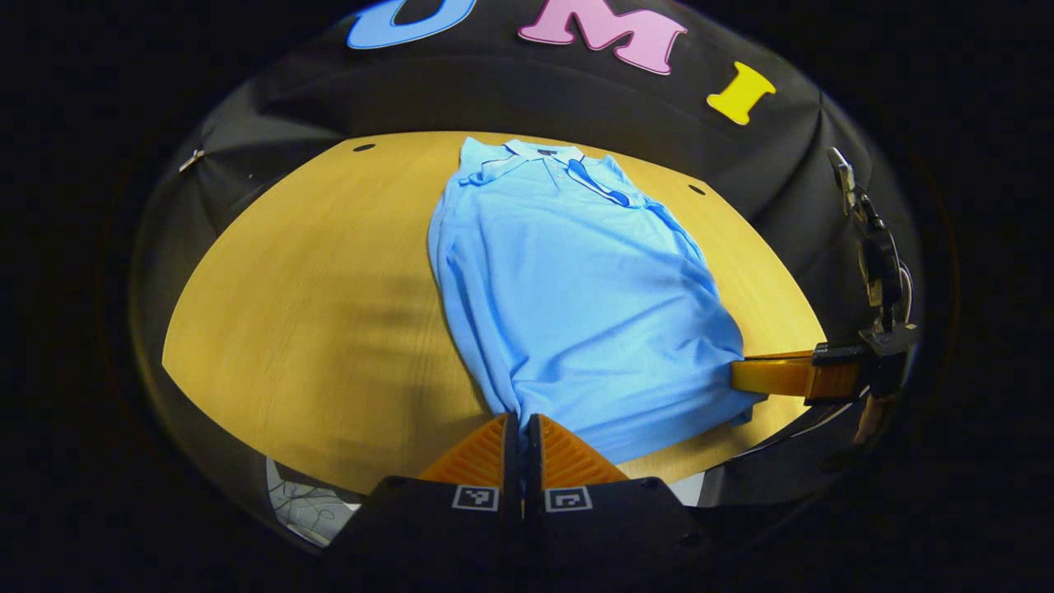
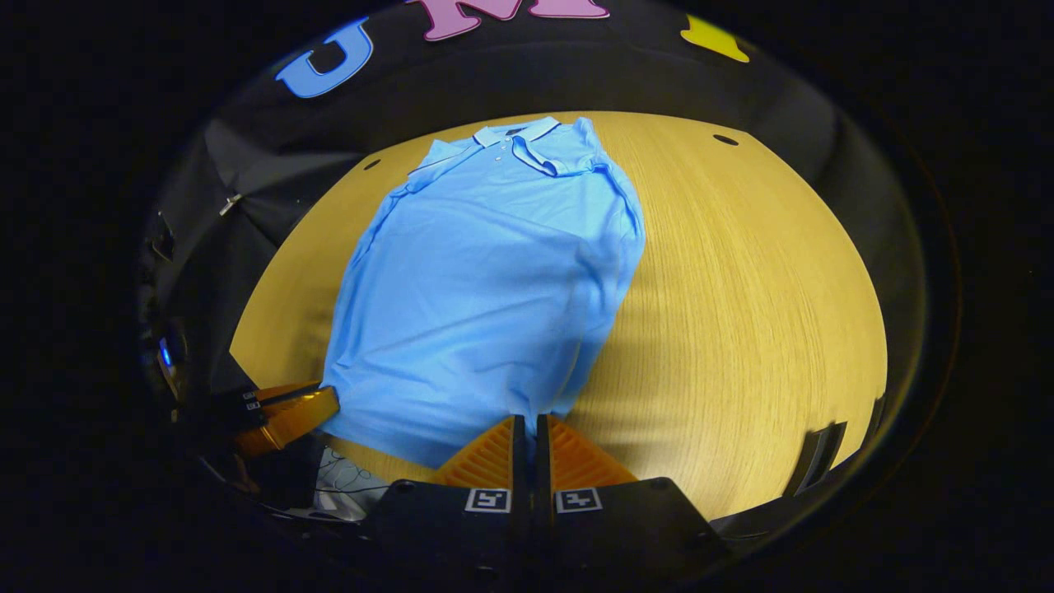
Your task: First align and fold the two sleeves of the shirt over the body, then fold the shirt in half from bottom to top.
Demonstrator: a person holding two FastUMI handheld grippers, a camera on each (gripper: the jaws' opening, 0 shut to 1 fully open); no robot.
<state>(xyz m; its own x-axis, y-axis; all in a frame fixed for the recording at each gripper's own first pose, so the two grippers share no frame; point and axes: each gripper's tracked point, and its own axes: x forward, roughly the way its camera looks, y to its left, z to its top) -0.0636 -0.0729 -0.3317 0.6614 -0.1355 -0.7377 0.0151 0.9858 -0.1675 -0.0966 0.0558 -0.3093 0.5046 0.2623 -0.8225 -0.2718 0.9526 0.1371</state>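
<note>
Fingers (image 1: 550,449) of both grippers pinch blue shirt (image 1: 568,288) hem corners, wooden table (image 1: 329,288).

Light-blue polo shirt (image 1: 568,296), sleeves folded in

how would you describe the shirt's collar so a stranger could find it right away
Start at the wooden table, where a light blue polo shirt lies flat. Go to the shirt's far end, nearest the black cloth wall: the collar is there, edged with a darker blue stripe unlike the plain body.
</note>
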